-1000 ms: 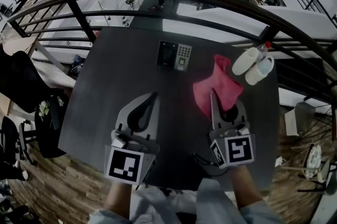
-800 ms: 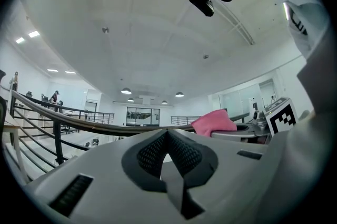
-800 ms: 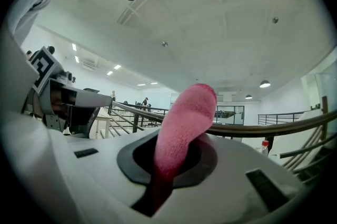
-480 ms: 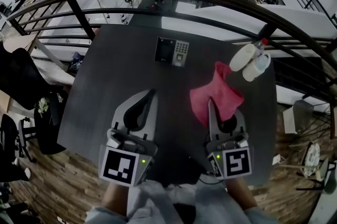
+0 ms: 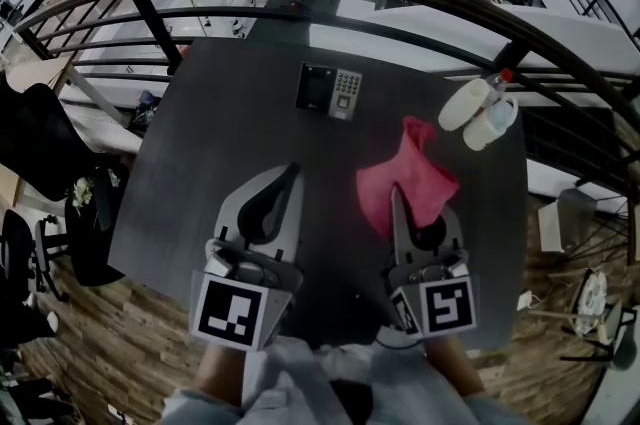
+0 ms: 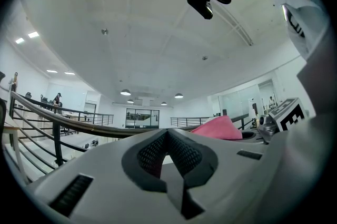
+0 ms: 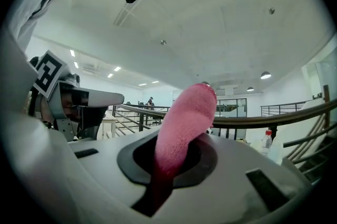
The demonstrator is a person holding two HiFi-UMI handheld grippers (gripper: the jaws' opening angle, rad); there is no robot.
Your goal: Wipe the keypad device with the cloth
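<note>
Right gripper (image 5: 393,197) has its 2 jaws pinched on the pink cloth (image 5: 416,175) at its near edge - soft, light, floppy, prob. bunches - while left gripper (image 5: 289,172), jaws closed on nothing, sits near-left; keypad device (image 5: 330,91), far-centre on the table (image 5: 215,128), looks rigid - may slide.

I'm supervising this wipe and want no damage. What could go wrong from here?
1. The keypad lies free near the table's far edge, while the left tongs are shut and away from it; wiping may push it off.
2. The bottles stand close to the cloth held by the right tongs; a swing could topple them.
</note>
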